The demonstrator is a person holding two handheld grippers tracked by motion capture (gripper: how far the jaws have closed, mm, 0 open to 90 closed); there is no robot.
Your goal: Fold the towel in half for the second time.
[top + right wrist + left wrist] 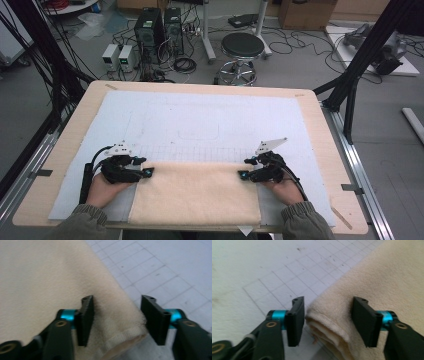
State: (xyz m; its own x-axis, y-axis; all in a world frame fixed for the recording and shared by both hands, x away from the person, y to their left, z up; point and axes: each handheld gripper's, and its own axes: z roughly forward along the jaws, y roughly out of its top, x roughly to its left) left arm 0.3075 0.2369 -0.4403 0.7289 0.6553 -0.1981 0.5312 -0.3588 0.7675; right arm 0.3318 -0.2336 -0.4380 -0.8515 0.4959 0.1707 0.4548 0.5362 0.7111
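A cream towel (pixel 195 192) lies folded flat at the near edge of the table, with its far edge toward the middle. My left gripper (pixel 144 167) is at the towel's far left corner and my right gripper (pixel 246 169) at its far right corner. In the left gripper view the gripper (pixel 329 302) stands open, and the layered towel corner (pixel 324 327) lies between the jaws without being squeezed. The right gripper view shows that gripper (pixel 117 302) open too, with the hemmed corner of the towel (pixel 120 337) between the jaws and a gap to the pads.
A white mat (pixel 200 115) with a printed grid covers the wooden table (pixel 320 130). Beyond the far edge stand a black stool (pixel 242 47) and computer cases (pixel 150 27) among floor cables. Black frame posts (pixel 370 45) rise at the right.
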